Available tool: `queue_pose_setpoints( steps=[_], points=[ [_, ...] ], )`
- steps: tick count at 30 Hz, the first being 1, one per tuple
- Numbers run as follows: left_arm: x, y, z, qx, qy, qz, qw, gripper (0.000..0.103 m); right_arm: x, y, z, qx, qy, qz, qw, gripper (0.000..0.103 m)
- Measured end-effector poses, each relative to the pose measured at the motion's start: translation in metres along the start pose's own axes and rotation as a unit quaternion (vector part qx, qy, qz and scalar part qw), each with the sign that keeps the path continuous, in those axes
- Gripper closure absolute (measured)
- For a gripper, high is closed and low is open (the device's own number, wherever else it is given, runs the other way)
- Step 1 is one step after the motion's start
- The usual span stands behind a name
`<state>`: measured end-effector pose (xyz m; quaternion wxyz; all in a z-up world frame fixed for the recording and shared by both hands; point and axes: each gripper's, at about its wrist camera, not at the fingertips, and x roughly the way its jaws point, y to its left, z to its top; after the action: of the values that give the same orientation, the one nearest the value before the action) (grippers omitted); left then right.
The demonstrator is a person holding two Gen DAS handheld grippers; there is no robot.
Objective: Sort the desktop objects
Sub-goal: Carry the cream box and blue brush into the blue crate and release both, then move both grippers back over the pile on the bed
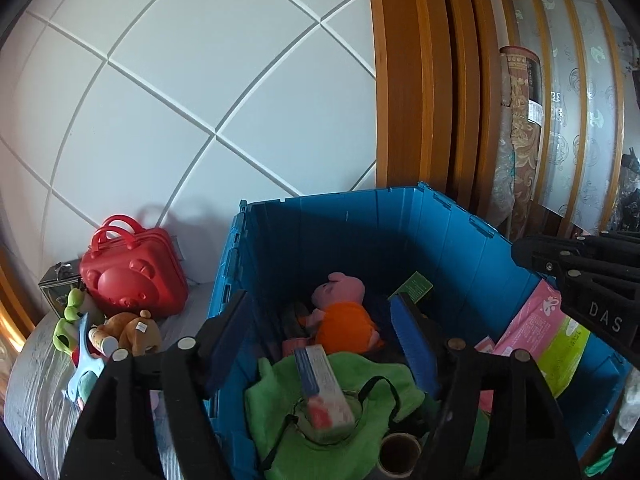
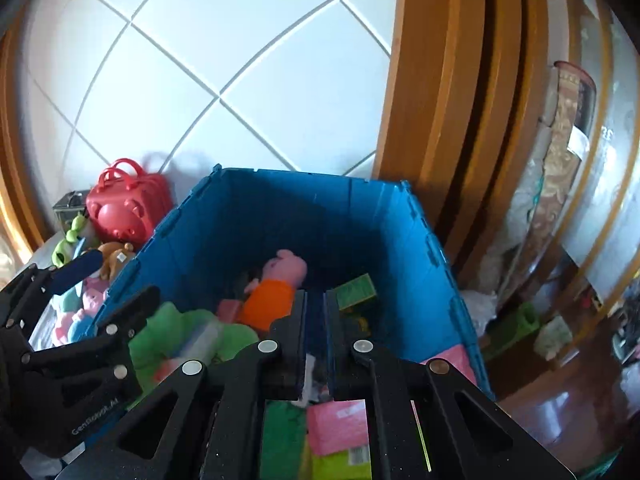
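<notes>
A blue crate (image 1: 320, 200) (image 2: 304, 174) stands open under both grippers. Inside lie a pink pig plush in orange (image 1: 344, 308) (image 2: 276, 284), a green cloth (image 1: 280, 400) (image 2: 176, 328), a tape roll (image 1: 400, 452) and a pink packet (image 1: 536, 320) (image 2: 340, 424) against the right wall. My left gripper (image 1: 324, 328) (image 2: 108, 288) hangs open over the crate's near left part. A long blue-and-pink box (image 1: 324, 392) lies on the cloth below the gap, untouched by the pads. My right gripper (image 2: 318, 320) (image 1: 524, 256) is shut above the crate's right side, nothing clearly held.
Left of the crate, on the pale tabletop (image 1: 36, 400), stand a red bear-shaped case (image 1: 132, 276) (image 2: 124, 208), a brown bear plush (image 1: 132, 330), a green frog toy (image 1: 68, 320) and a small metal box (image 1: 56, 284). A wooden door frame (image 1: 412, 80) and a rolled rug (image 1: 520, 120) rise behind.
</notes>
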<state>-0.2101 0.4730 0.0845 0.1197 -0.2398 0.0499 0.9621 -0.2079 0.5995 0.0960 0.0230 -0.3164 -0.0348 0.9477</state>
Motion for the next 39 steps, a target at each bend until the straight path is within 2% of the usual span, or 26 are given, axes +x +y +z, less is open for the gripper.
queue_pose_setpoints(
  steps=[3,6,7,8,10,13,16,21,27,33,39],
  points=[
    [0.000,0.002,0.000,-0.006,0.001,-0.004,1.0000,0.031,-0.002,-0.003,-0.001,0.004,-0.003,-0.004,1.000,0.094],
    [-0.005,0.002,-0.003,-0.003,-0.001,-0.005,1.0000,0.031,-0.006,-0.005,-0.005,0.007,-0.008,-0.008,1.000,0.079],
    [-0.008,0.003,-0.004,-0.003,-0.003,-0.007,1.0000,0.031,-0.008,-0.005,-0.007,0.008,-0.010,-0.013,1.000,0.063],
    [-0.011,0.004,-0.005,-0.004,-0.003,-0.008,1.0000,0.031,-0.010,-0.004,-0.009,0.006,-0.012,-0.017,1.000,0.041],
    [-0.020,0.007,-0.009,-0.005,-0.010,-0.012,0.9999,0.031,-0.016,0.000,-0.015,-0.001,-0.022,-0.026,0.999,0.020],
    [-0.032,0.011,-0.013,-0.005,-0.019,-0.013,0.9997,0.031,-0.026,0.006,-0.022,-0.003,-0.032,-0.030,0.999,0.017],
    [-0.045,0.017,-0.018,-0.007,-0.029,-0.013,0.9995,0.031,-0.035,0.012,-0.029,0.000,-0.044,-0.036,0.998,0.000],
    [-0.067,0.038,-0.026,-0.015,-0.040,-0.009,0.9991,0.031,-0.052,0.028,-0.038,0.003,-0.060,-0.015,0.998,0.000],
    [-0.088,0.078,-0.042,-0.037,-0.042,0.012,0.9984,0.031,-0.070,0.068,-0.044,-0.003,-0.086,0.025,0.996,0.000],
    [-0.105,0.145,-0.064,-0.066,-0.038,0.042,0.9962,0.031,-0.077,0.133,-0.041,-0.021,-0.098,0.070,0.992,0.000],
    [-0.118,0.232,-0.093,-0.092,-0.027,0.081,0.9920,0.031,-0.077,0.218,-0.039,-0.049,-0.099,0.119,0.987,0.000]
  ],
)
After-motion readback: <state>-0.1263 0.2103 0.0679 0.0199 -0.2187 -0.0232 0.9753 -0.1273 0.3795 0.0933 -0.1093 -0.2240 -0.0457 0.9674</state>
